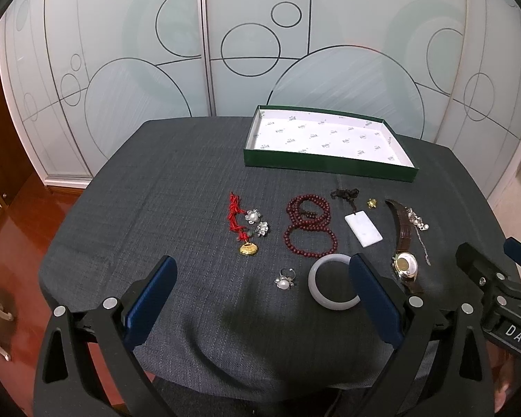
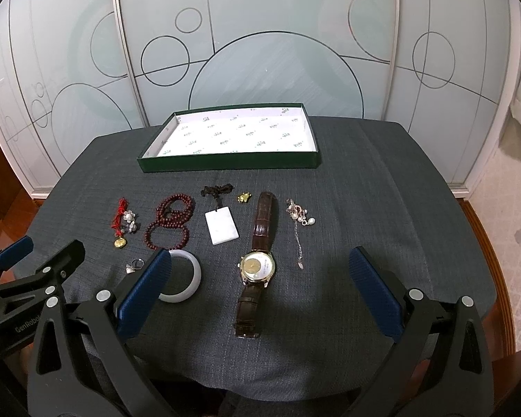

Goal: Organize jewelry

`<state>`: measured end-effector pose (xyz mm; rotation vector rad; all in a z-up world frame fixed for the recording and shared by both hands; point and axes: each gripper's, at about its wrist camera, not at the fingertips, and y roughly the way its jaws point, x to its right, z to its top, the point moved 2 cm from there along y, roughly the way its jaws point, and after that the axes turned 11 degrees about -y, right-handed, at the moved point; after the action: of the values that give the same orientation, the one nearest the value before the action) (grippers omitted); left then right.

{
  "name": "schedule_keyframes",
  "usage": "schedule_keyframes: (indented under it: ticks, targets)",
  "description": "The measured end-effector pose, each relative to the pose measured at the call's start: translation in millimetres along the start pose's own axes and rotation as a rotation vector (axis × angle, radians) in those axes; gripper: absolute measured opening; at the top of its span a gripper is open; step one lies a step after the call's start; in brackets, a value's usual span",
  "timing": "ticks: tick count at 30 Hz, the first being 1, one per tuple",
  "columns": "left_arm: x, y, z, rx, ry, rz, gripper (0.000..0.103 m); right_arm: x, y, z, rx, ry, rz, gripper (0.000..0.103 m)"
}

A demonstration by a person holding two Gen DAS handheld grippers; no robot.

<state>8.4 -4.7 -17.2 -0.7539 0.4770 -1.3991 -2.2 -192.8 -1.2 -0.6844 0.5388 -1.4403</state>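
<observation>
Jewelry lies in a row on the dark cloth: a red cord with a gold pendant point(image 1: 248, 249), pearl flower earrings point(image 1: 257, 221), a pearl ring point(image 1: 284, 279), dark red bead strands point(image 1: 309, 226), a pale bangle point(image 1: 333, 283), a white stone pendant point(image 1: 363, 231), a small gold charm point(image 2: 244, 197), a brown-strap watch point(image 2: 257, 267) and a silver chain with pearls point(image 2: 299, 220). A green box with white lining point(image 2: 232, 139) stands behind them, nothing inside. My left gripper point(image 1: 262, 285) hangs open near the ring and bangle. My right gripper point(image 2: 260, 279) hangs open around the watch, above it.
The cloth-covered table point(image 2: 382, 208) ends close behind the box, in front of frosted sliding doors point(image 1: 205, 52) with circle patterns. Wooden floor point(image 2: 486, 236) shows at both sides. Each gripper appears at the edge of the other's view.
</observation>
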Motion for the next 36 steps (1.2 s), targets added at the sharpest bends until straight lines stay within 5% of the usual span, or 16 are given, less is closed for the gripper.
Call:
schedule_keyframes:
  ticks: [36]
  targets:
    - [-3.8,1.2,0.4,-0.021,0.002,0.018,0.098,-1.5,2.0,-0.4,-0.017,-0.009,-0.002,0.101]
